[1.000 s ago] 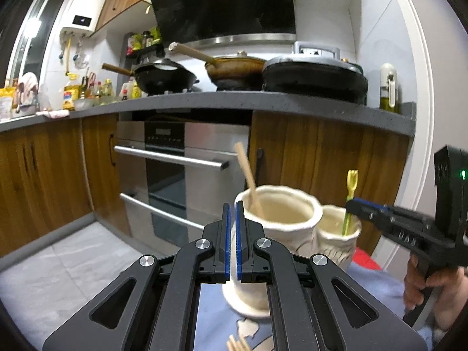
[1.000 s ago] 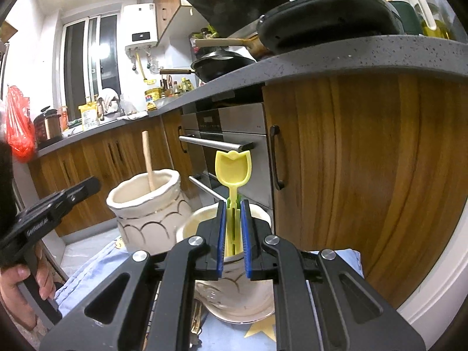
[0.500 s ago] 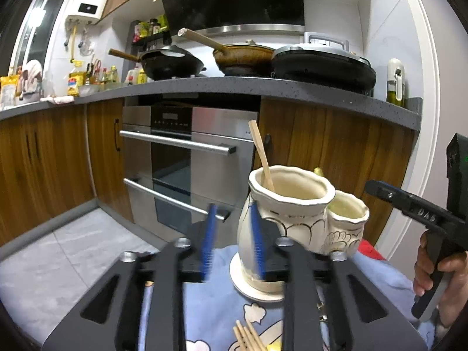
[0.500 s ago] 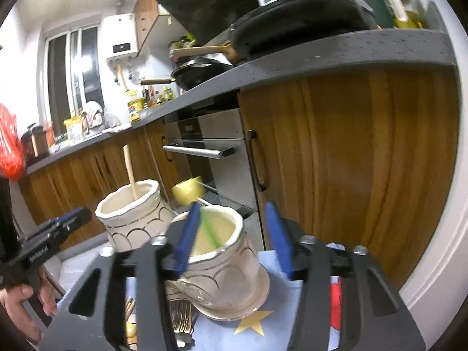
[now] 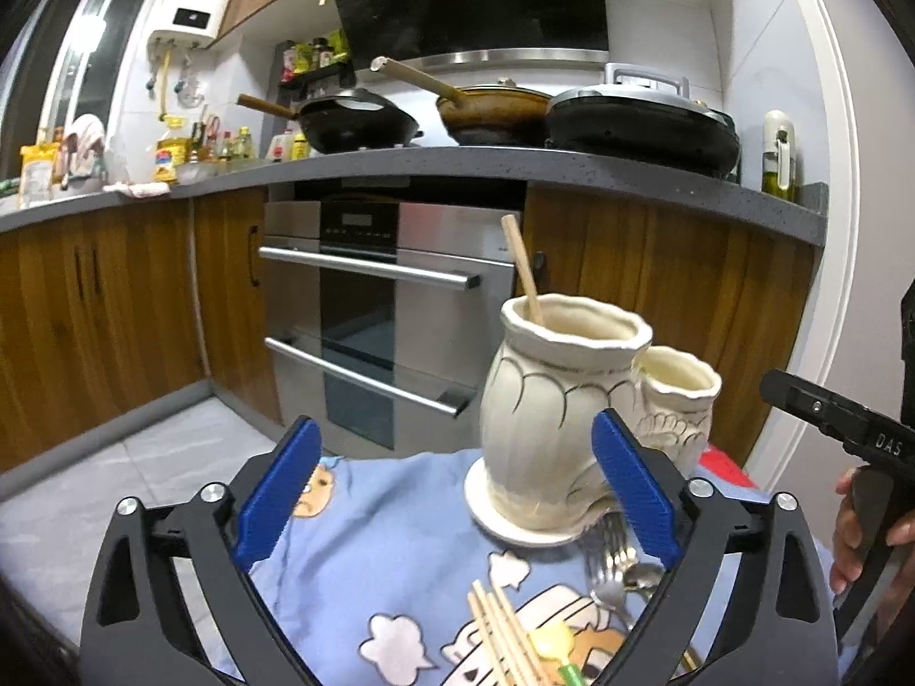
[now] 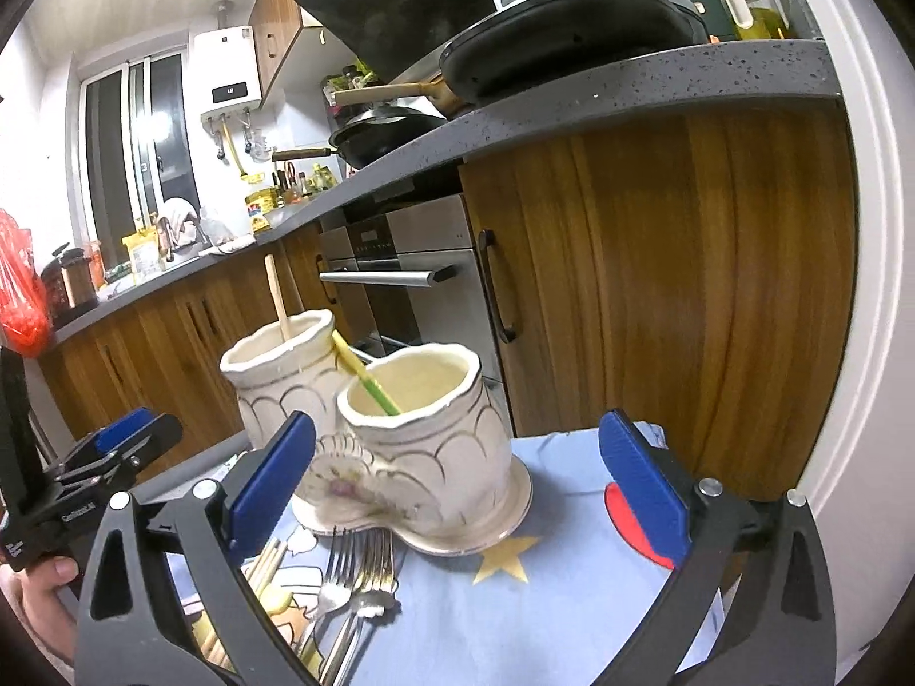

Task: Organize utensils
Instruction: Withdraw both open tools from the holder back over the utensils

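Wooden chopsticks [image 5: 503,637] lie loose on the blue cartoon cloth [image 5: 389,543] that covers the surface, beside metal forks [image 6: 343,577] and a spoon [image 5: 643,574], all just in front of the two joined pots. Their long axes run roughly toward the pots, handles nearest the cameras. The chopsticks sit low between the left tongs [image 5: 457,491], the forks nearer the right tongs [image 6: 457,483]; either hand would have to dip down and back to reach them. Both tongs are spreading wide with nothing pinched between them. The taller cream pot [image 5: 563,400] holds one wooden stick [image 5: 523,268], leaning on the rim. The shorter pot [image 6: 429,429] holds a yellow-green plastic utensil [image 6: 366,374], tilted toward the taller one.
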`<state>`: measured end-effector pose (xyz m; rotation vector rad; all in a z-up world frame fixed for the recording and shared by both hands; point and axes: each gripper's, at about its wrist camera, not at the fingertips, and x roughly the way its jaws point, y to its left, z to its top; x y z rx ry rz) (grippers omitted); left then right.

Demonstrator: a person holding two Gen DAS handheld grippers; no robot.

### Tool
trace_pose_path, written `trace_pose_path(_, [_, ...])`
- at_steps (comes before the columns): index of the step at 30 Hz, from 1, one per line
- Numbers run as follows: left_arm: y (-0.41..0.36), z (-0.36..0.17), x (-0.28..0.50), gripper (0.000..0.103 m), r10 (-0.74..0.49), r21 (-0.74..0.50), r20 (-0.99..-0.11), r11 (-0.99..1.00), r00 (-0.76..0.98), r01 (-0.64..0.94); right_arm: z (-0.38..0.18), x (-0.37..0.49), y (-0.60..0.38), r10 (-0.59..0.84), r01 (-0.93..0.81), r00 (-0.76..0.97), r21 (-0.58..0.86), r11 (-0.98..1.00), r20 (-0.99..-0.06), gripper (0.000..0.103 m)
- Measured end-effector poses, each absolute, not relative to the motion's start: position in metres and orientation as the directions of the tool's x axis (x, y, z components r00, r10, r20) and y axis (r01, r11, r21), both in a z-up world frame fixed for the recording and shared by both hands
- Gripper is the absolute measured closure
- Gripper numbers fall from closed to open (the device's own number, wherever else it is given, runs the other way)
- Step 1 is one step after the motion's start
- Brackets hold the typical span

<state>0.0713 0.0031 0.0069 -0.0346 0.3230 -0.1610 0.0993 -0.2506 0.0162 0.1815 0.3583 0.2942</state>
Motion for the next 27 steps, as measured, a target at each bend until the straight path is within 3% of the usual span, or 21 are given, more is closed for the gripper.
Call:
trace_pose_path(17, [0.008,0.002,0.054,0.005,-0.086,0.010,-0.431,0.995,0.898,0.100,0.002,0.079,-0.228,0.311,-0.268,0.866,0.163,0.950,-0.391,0.005])
trace_pose_path(21, [0.005,0.001,0.053,0.005,-0.069,0.031,-0.479,0.995,0.875,0.095,0.000,0.078,-0.228,0.321,-0.275,0.852,0.169,0.947,-0.413,0.005])
trace_pose_path(27, [0.004,-0.016,0.055,0.005,-0.050,0.049,-0.620,0.994,0.783,0.103,-0.004,0.078,-0.228,0.303,-0.265,0.837,0.146,0.953,-0.455,0.005])
